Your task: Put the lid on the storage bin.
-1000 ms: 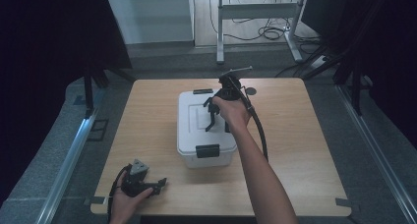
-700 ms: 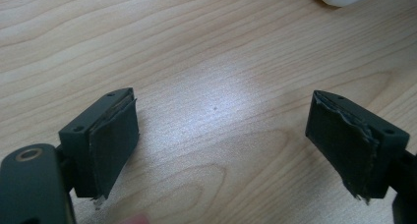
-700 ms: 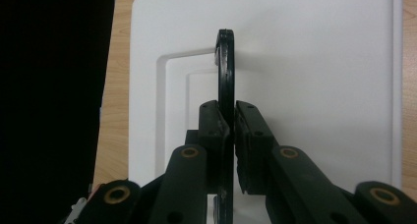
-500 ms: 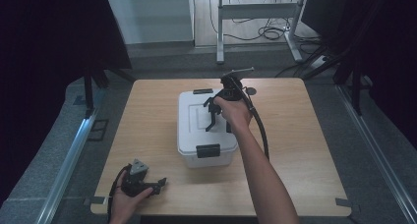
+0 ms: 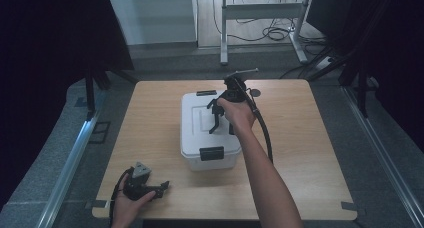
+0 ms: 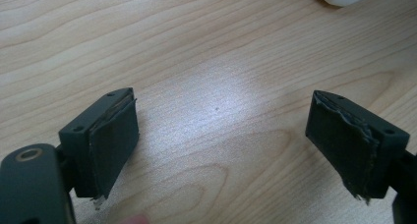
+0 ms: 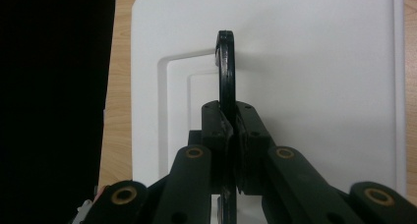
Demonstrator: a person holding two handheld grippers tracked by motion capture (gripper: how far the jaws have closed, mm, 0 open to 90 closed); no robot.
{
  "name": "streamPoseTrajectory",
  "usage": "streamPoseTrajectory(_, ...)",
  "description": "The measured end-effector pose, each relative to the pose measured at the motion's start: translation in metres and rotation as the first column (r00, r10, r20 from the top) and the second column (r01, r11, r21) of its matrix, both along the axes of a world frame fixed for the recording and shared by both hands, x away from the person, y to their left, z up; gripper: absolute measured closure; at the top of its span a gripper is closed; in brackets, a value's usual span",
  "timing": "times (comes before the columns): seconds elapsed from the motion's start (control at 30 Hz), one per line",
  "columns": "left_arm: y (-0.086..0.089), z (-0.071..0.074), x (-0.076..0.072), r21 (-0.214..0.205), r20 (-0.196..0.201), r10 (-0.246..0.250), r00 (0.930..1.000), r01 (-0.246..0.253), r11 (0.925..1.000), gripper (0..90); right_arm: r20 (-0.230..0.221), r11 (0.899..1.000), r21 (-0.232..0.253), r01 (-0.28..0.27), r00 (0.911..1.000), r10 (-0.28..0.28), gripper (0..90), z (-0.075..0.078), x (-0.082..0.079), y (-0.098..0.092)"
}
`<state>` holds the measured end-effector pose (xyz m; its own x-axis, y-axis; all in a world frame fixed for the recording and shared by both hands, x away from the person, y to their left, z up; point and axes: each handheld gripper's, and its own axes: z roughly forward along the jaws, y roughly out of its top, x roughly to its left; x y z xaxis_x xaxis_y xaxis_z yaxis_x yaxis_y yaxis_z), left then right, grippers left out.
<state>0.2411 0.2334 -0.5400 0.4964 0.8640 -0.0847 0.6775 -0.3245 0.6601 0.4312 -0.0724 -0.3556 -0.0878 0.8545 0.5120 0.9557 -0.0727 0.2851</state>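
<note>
White lidded box (image 5: 206, 133) mid-counter (image 5: 310, 153) — rigid plastic, probably light, smooth sides slippery. Best hold: black handle (image 7: 226, 71), upright, thin, stiff. Right tool (image 7: 229, 135) clamped on handle; left tool (image 6: 221, 150) apart, near counter's front edge.

Table (image 5: 310, 153): light wood top, rectangular, centre of the high view, grey floor around it. White box (image 5: 200, 138) sits on it near the middle, slightly left of centre, long side running toward the camera, black latch on the near wall and another at the far edge. Left gripper (image 5: 159, 187) rests on the tabletop at lower left, close to the near edge, well apart from the box. Rest of the top is bare wood; grain visible in the left gripper view, box corner at upper right there.
</note>
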Motion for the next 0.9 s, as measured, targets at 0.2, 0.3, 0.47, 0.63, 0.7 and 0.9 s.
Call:
streamPoseTrajectory(0.2, 0.0, 0.0, 0.0, 0.002, 0.0, -0.002, 1.0, 0.002, 1.0, 12.6, -0.009, 1.0, -0.027, 0.0, 1.0, -0.001, 85.4, 0.003, 0.002, 0.003)
streamPoseTrajectory(0.3, 0.0, 0.0, 0.0, -0.001, -0.001, -0.002, 1.0, 0.002, 1.0, 12.6, -0.017, 0.999, -0.03, 0.009, 0.9998, -0.01, 85.4, 0.0, 0.005, 0.003)
streamPoseTrajectory(0.47, 0.0, 0.0, 0.0, 0.0, -0.001, -0.003, 1.0, 0.003, 1.0, 12.6, -0.028, 1.0, -0.016, 0.008, 0.9996, -0.008, 85.4, -0.004, 0.008, 0.002)
streamPoseTrajectory(0.63, 0.0, 0.0, 0.0, 0.002, -0.001, -0.004, 1.0, 0.004, 1.0, 12.6, -0.007, 1.0, -0.023, -0.008, 0.9999, 0.008, 82.7, -0.003, 0.007, 0.002)
streamPoseTrajectory(0.7, 0.0, 0.0, 0.0, 0.003, -0.001, -0.004, 1.0, 0.004, 1.0, 12.5, 0.0, 1.0, -0.023, -0.008, 1.0, 0.008, 79.9, -0.002, 0.006, 0.001)
streamPoseTrajectory(0.9, 0.0, 0.0, 0.0, 0.004, 0.0, -0.004, 1.0, 0.004, 1.0, 12.5, 0.054, 1.0, 0.023, -0.013, 0.9984, 0.012, 74.1, 0.012, 0.001, -0.019)
